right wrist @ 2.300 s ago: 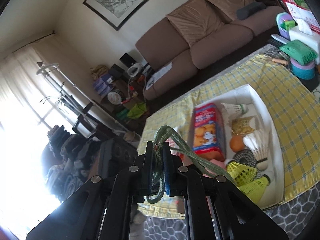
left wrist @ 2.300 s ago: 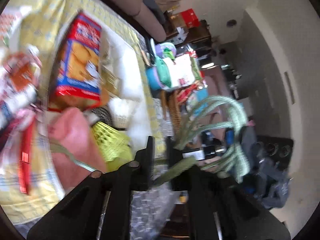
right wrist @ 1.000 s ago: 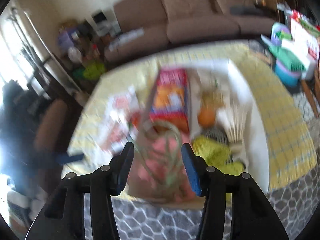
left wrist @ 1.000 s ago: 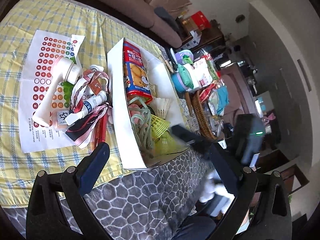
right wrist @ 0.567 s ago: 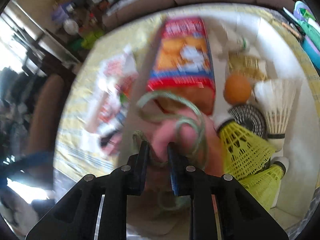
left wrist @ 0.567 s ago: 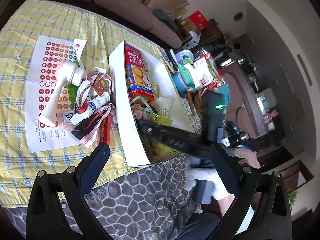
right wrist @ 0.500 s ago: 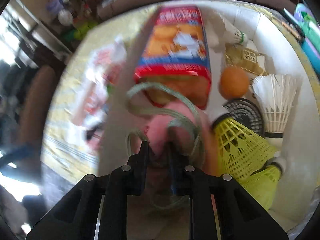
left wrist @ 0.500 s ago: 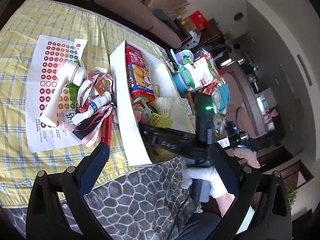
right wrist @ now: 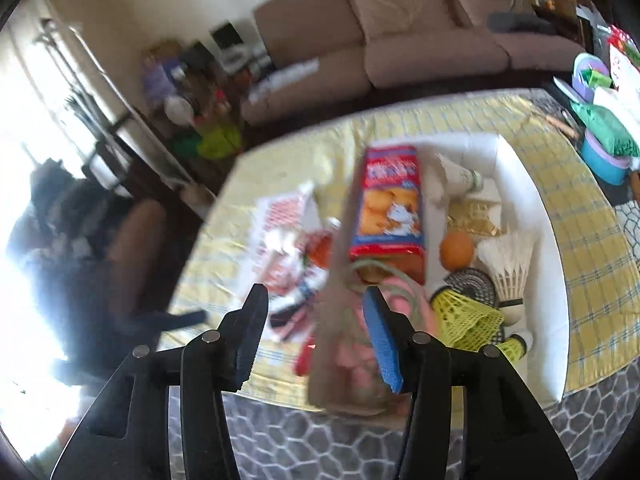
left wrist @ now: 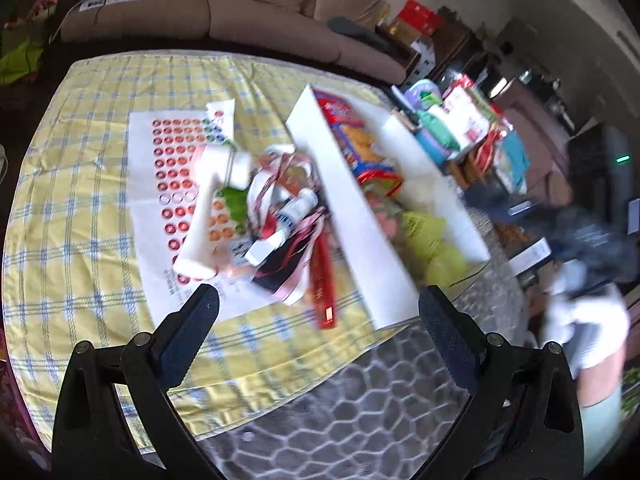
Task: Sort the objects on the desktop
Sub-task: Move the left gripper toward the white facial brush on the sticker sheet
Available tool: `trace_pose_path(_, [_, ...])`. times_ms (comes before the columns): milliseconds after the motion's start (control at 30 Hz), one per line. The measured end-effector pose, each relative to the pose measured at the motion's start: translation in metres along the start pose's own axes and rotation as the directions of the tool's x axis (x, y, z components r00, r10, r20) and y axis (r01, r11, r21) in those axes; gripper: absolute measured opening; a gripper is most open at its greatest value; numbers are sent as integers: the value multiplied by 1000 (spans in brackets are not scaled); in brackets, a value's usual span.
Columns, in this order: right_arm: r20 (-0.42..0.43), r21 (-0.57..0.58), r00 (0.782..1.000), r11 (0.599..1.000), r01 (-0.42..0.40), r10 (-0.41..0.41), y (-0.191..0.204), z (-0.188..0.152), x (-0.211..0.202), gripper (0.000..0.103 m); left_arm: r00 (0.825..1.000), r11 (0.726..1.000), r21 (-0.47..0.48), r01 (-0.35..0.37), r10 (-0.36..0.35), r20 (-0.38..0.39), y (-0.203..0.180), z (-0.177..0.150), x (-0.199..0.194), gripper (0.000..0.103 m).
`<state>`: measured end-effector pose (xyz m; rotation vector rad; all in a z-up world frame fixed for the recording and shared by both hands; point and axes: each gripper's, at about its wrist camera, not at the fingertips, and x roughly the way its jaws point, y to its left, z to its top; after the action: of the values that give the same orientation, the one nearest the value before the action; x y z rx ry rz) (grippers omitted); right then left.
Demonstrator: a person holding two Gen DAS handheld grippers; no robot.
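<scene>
A white cardboard box (left wrist: 352, 216) lies on the yellow checked tablecloth (left wrist: 80, 208). In the right wrist view the box (right wrist: 540, 216) holds a red biscuit pack (right wrist: 390, 208), an orange ball (right wrist: 456, 250), white and yellow shuttlecocks (right wrist: 464, 316) and a green cord (right wrist: 384, 280) over something pink. Left of the box lies a pile: a white handheld brush (left wrist: 208, 208), ribbons (left wrist: 280, 184), a small tube (left wrist: 296, 210) and a red pen (left wrist: 322, 280). My left gripper (left wrist: 316, 312) is open above the table's front edge. My right gripper (right wrist: 316, 300) is open and empty above the box's near end.
A sticker sheet (left wrist: 172, 168) lies under the pile. A brown sofa (left wrist: 224, 8) stands behind the table. Bowls and packets (left wrist: 448, 132) crowd the surface to the right. A grey honeycomb mat (left wrist: 340, 412) covers the near table edge.
Both grippers held the green cord, then let it go into the box. The right gripper shut among the cord and pink thing, then opened and drew back. The left view swung left.
</scene>
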<state>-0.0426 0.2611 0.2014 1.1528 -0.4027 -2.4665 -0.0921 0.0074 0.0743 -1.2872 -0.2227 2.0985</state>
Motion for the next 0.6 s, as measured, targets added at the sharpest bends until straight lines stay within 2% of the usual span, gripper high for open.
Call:
trace_pose_path(133, [38, 20, 998, 998, -59, 58, 10, -8, -10, 52, 1000, 1000, 9, -29, 29, -2, 11, -9, 6, 97])
trace_pose_path(233, [49, 41, 994, 994, -104, 102, 13, -15, -9, 52, 999, 999, 16, -48, 48, 0, 19, -11, 5, 85])
trace_pose_path(267, [51, 43, 992, 992, -115, 113, 15, -19, -8, 52, 998, 998, 26, -60, 60, 4, 21, -10, 4, 84])
trace_pose_path(533, [61, -23, 994, 995, -94, 95, 29, -43, 4, 52, 988, 978, 137, -154, 150, 39, 26, -4, -3, 83])
trace_pose_path(600, [65, -31, 993, 995, -97, 99, 28, -46, 9, 52, 987, 973, 169, -159, 154, 40, 27, -4, 1, 77])
